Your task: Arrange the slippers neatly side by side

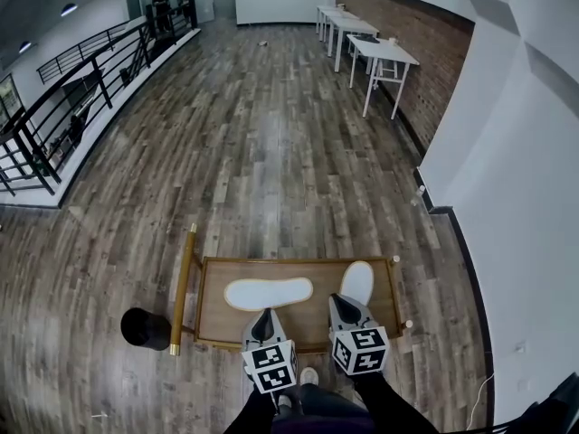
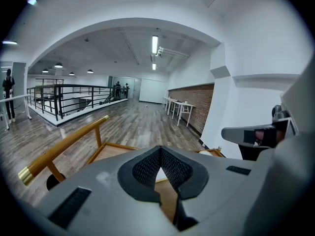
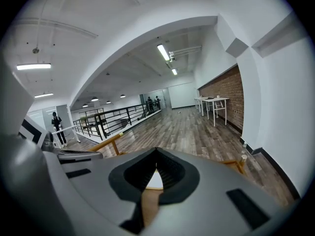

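Floor (image 1: 271,134): wood planks in an open hall. A black railing (image 1: 81,89) runs far off on the left, white tables (image 1: 375,57) line the brick wall far off on the right, and all of it is well apart from your work.
Tray (image 1: 213,307): low and wooden, right in front of you, with a gold handle bar (image 1: 185,287) along its left edge.
Crosswise slipper (image 1: 268,293): white, lying mid-tray with its long axis left to right, nearer the front edge.
Lengthwise slipper (image 1: 358,280): white, by the tray's right edge, long axis front to back. It lies apart from the other one and square to it. Your right gripper hides its near end.
Left gripper (image 1: 264,316) (image 2: 160,151): clenched on nothing, tip over the front edge just short of the crosswise slipper.
Right gripper (image 1: 339,302) (image 3: 156,152): clenched on nothing, tip over the lengthwise slipper's near end. You can't tell contact from here.
Clutter: a black round thing (image 1: 145,328) sits on the floor outside the tray, beside the handle bar's near end.
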A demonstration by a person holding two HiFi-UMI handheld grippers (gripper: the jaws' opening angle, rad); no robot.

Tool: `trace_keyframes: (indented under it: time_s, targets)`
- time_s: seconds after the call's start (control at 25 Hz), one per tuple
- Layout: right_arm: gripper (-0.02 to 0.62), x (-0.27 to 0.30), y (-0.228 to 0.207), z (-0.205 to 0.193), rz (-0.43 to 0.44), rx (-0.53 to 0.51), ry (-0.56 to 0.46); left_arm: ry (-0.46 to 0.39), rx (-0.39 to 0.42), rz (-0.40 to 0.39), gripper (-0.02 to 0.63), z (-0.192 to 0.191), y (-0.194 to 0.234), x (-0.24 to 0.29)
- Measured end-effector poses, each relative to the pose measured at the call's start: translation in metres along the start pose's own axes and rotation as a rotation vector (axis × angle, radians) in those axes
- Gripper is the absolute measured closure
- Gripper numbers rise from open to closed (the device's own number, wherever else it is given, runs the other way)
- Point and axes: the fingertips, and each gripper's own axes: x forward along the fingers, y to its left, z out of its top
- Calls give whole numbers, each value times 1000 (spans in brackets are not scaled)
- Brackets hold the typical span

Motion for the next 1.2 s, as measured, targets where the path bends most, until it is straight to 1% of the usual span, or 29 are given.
trace_keyframes:
  time_s: [0.16,0.4,0.52,0.68,0.88,1.04,1.12,1.2]
  targets:
    - [597,10,-8,3,28,-16,13,-14,-5,11,606,8,-10,13]
    - [597,17,-20,6,29,-15,16,-11,-23,12,606,15,-16,29]
    - [597,19,-26,10,26,0,4,-9,-23,-4,606,21,-22,37]
    - [597,25,-20,18,44,-4,-4,-3,2,-27,606,30,-22,43]
    - [597,33,-23,17,14,-9,-12,-2,15,-55,606,30,-22,55]
    - [597,37,-31,10,0,36,9,10,18,-68,606,27,-21,60]
    - [597,39,-46,5,-20,86,24,13,22,-78,606,26,-21,60]
    - [595,40,-71,-5,-49,146,58,18,25,-83,606,23,-19,59]
